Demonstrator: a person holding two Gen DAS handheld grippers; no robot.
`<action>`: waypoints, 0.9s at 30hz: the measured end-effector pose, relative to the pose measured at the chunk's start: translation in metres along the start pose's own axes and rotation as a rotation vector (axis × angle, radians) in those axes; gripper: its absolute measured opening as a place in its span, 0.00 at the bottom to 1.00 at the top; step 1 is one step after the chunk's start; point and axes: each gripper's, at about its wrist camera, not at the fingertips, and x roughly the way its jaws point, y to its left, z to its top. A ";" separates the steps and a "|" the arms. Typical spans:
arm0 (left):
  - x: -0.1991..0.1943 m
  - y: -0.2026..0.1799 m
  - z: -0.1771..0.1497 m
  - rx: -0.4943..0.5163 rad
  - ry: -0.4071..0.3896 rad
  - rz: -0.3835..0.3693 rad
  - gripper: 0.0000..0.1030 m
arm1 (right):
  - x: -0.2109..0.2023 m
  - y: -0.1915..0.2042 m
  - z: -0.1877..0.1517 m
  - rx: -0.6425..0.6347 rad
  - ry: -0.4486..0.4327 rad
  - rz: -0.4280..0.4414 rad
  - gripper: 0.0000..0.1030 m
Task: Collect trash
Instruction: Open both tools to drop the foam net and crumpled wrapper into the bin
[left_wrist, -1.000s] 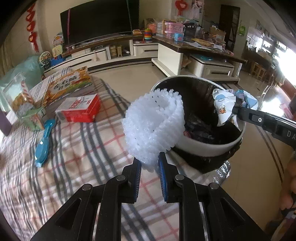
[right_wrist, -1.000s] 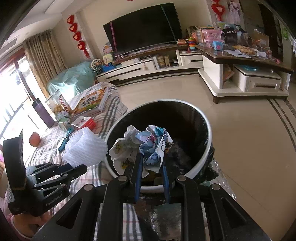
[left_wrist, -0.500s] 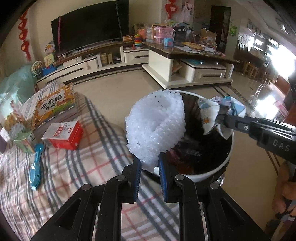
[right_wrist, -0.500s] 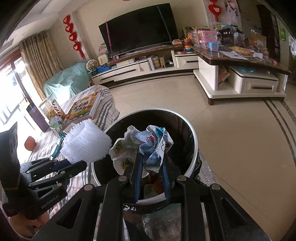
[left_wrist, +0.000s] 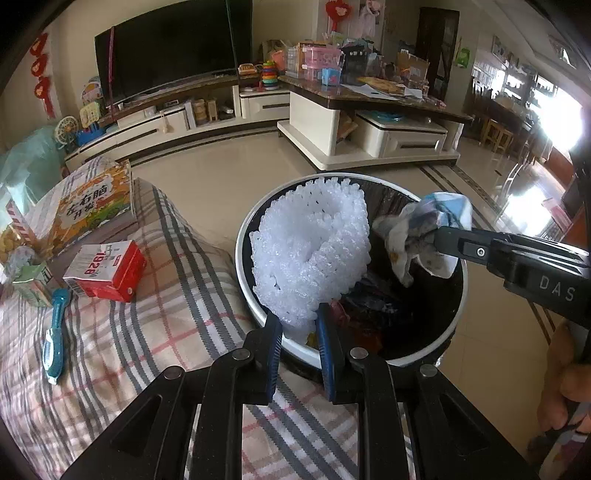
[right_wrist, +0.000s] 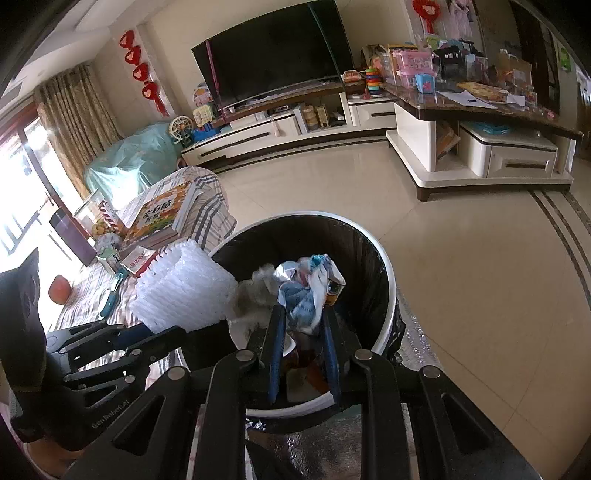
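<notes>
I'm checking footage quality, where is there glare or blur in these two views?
Left wrist view: window glare at right washes out the floor; white foam net stays sharp. Right wrist view: bright window blows out the left edge; crumpled printed wrapper looks slightly smeared.

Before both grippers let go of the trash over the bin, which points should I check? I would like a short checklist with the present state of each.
1. Left gripper grips the white foam net: ok, shut on its lower end.
2. Right gripper grips the crumpled wrapper: ok, shut on it.
3. Foam net is fully above the trash bin opening: not ok, its near end is over the rim.
4. Wrapper is above the opening: ok in both views.
5. Bin has room: ok, trash lies low inside.
6. Liner stays on the rim: cannot tell.
</notes>
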 end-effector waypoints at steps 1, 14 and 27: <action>0.001 0.000 0.001 -0.001 0.001 -0.001 0.17 | 0.001 0.000 0.000 0.001 0.003 0.000 0.19; -0.001 0.002 0.001 -0.022 -0.005 0.017 0.59 | 0.005 -0.004 0.005 0.040 0.019 0.023 0.40; -0.026 0.041 -0.034 -0.130 -0.022 0.053 0.70 | -0.003 0.019 0.003 0.046 -0.022 0.073 0.69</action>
